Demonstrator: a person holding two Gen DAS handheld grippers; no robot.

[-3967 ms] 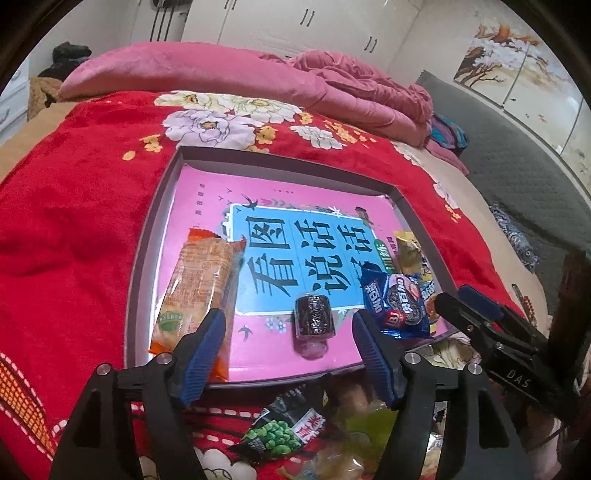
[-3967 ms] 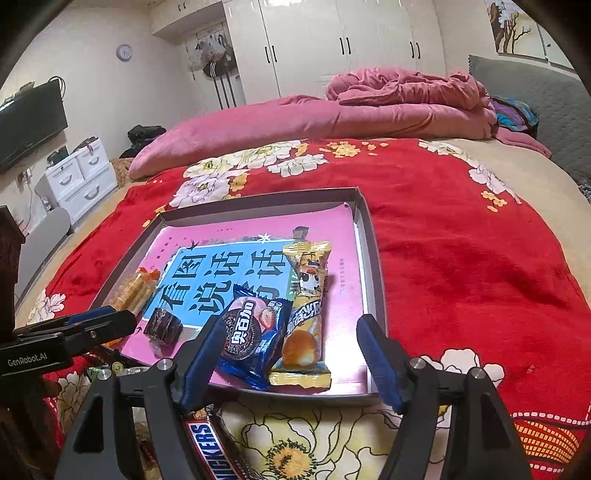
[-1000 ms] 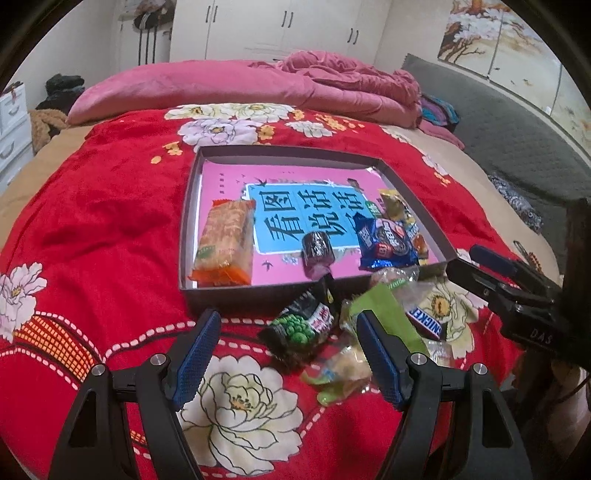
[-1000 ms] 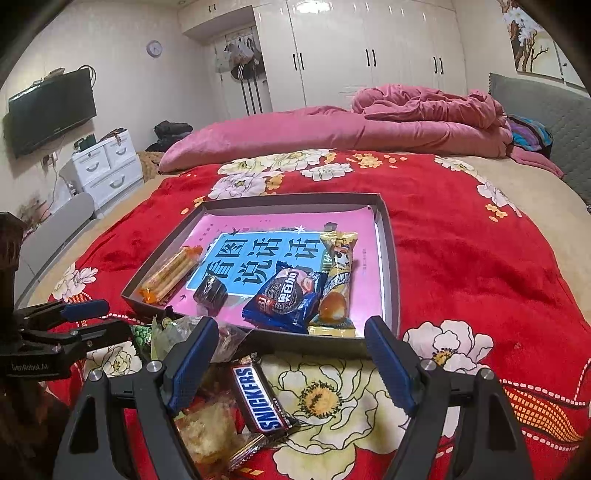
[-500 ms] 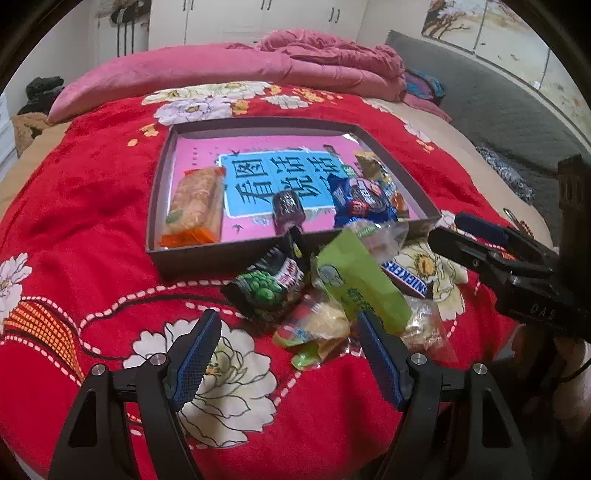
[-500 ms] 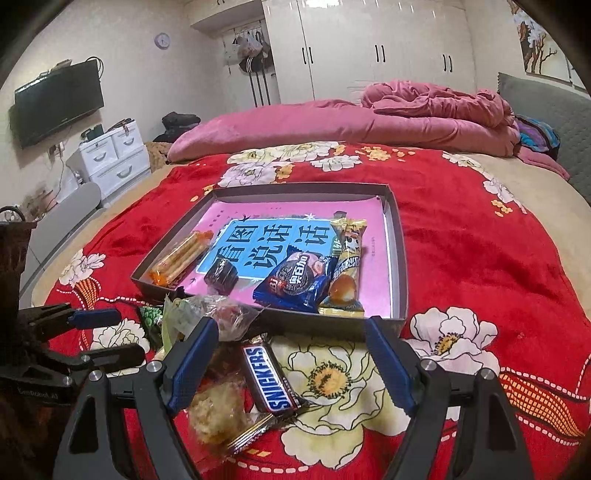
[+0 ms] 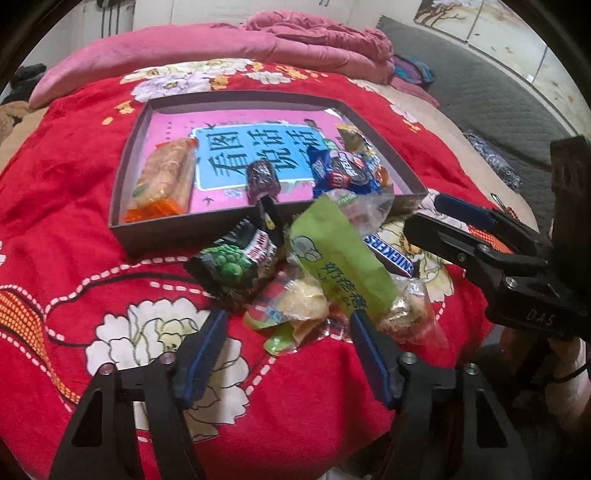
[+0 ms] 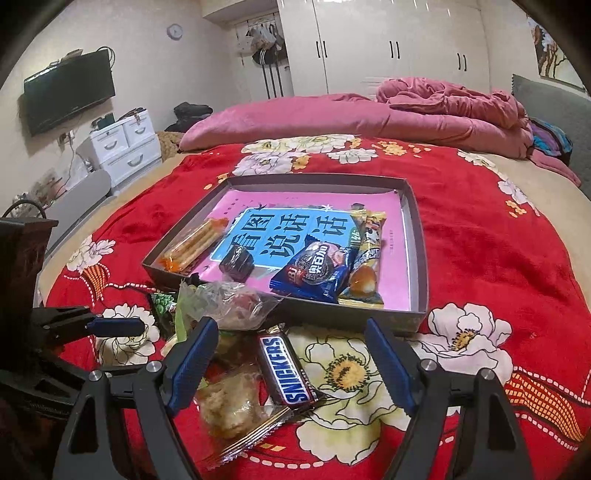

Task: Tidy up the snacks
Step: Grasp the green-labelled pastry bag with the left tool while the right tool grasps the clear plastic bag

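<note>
left view: green pea packet | right view: wall TV (mounted)

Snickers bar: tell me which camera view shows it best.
Right wrist view: the Snickers bar lies unobstructed, its whole label readable. In the left wrist view, the Snickers bar is partly hidden under the green snack packet.

We note a red floral blanket over the bed. Beyond the blanket lies a pink quilt, bunched at its right end. Behind the quilt stand white wardrobes. Left of the blanket we see a white drawer unit, a wall television above it, and a round clock.
</note>
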